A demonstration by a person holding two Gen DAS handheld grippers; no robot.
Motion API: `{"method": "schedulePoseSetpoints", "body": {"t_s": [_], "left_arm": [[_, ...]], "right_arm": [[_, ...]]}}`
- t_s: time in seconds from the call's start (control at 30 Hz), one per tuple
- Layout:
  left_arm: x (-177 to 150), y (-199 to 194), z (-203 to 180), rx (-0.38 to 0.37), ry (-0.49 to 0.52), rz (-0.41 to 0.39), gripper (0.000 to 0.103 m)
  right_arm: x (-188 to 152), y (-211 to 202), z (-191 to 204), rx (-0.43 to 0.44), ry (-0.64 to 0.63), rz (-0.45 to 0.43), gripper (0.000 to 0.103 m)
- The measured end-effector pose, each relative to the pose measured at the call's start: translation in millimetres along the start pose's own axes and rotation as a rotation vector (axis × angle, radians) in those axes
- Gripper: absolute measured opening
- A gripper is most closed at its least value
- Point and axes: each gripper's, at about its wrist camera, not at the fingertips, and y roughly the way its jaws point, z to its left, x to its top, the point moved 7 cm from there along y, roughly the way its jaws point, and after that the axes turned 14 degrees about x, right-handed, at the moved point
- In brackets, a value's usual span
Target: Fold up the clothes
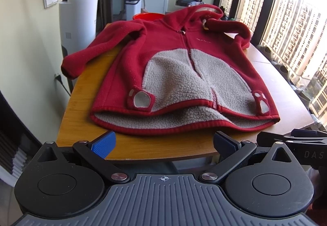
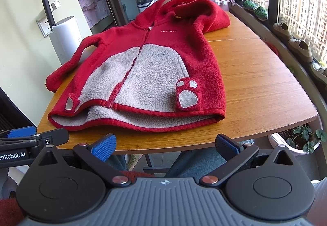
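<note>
1. One red fleece jacket (image 1: 179,58) lay face up on the wooden table (image 1: 81,107), zipped, hood at the far end.
2. Its long axis ran away from both tools, hem nearest, just beyond the tips.
3. The left gripper (image 1: 163,144) faced the hem's middle; the right gripper (image 2: 165,144) faced the hem towards its right corner. Neither was clearly nearer.
4. Both stood with jaws wide apart, empty, clear of the cloth.
5. Count: one jacket, two sleeves, two paw pockets, two grippers.
</note>
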Motion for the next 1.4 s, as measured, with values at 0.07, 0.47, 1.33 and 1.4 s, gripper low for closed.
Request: {"method": "schedulePoseSetpoints", "body": {"t_s": [0.07, 0.47, 1.33, 1.4], "left_arm": [[-0.6, 0.6, 0.4, -0.002, -0.003, 0.004, 0.103], [-0.8, 1.8, 1.9, -0.007, -0.012, 0.01, 0.103], [-2.4, 1.2, 3.2, -0.012, -0.018, 0.016, 0.103], [-2.2, 1.4, 3.4, -0.013, -0.018, 0.017, 0.103]], "right_arm": [[-0.4, 0.2, -0.7, 0.001, 0.003, 0.002, 0.103], [-1.1, 1.2, -0.9, 0.004, 0.009, 0.008, 0.103], [-2.2, 1.3, -1.0, 0.011, 0.013, 0.008, 0.103], [-2.1, 1.2, -0.8, 0.011, 0.013, 0.008, 0.103]]}}
